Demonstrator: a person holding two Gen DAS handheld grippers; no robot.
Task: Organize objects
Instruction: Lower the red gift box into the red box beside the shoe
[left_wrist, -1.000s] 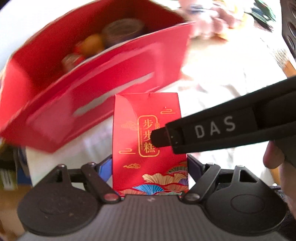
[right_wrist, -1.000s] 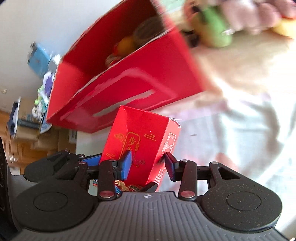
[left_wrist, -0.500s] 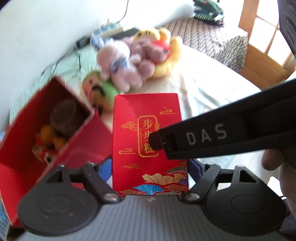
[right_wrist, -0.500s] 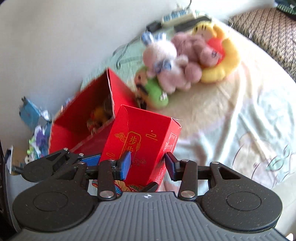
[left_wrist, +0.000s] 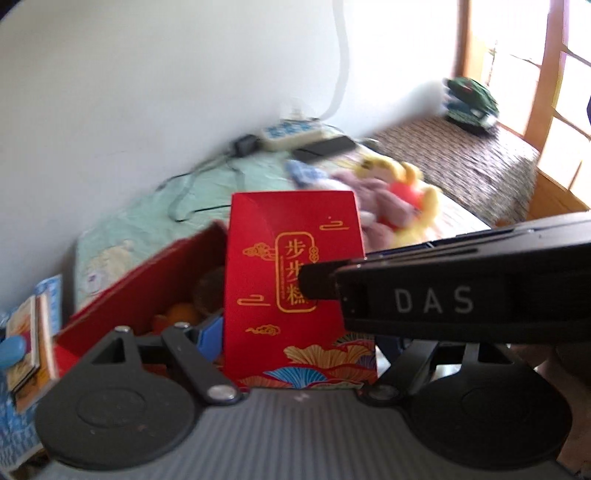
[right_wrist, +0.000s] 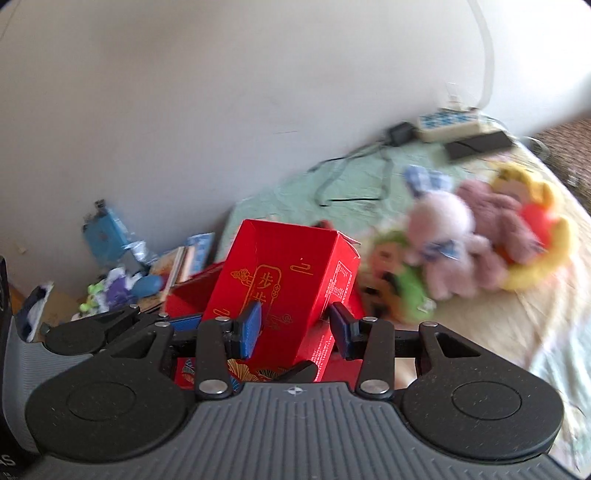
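Observation:
A small red box (left_wrist: 295, 280) with gold characters is held upright in the air by both grippers. My left gripper (left_wrist: 299, 339) is shut on its two side walls; only the left blue pad (left_wrist: 210, 332) shows. My right gripper (right_wrist: 295, 328) is shut on the same small red box (right_wrist: 288, 280), across its front and back near a corner. One of its black fingers (left_wrist: 443, 295) reaches in from the right onto the printed face. Behind and below stands a large open red box (left_wrist: 147, 280) holding orange items and a round brown tin.
Plush toys (right_wrist: 480, 240) lie in a heap on the bed cover to the right. A power strip (right_wrist: 447, 123), cables and a flat black device sit by the white wall. Books and blue clutter (right_wrist: 122, 266) lie left; a patterned bench (left_wrist: 461, 162) stands by the window.
Both grippers have lifted the small red box and tilted upward. The large red box has dropped low and behind it; the wall, power strip and bench have come into view.

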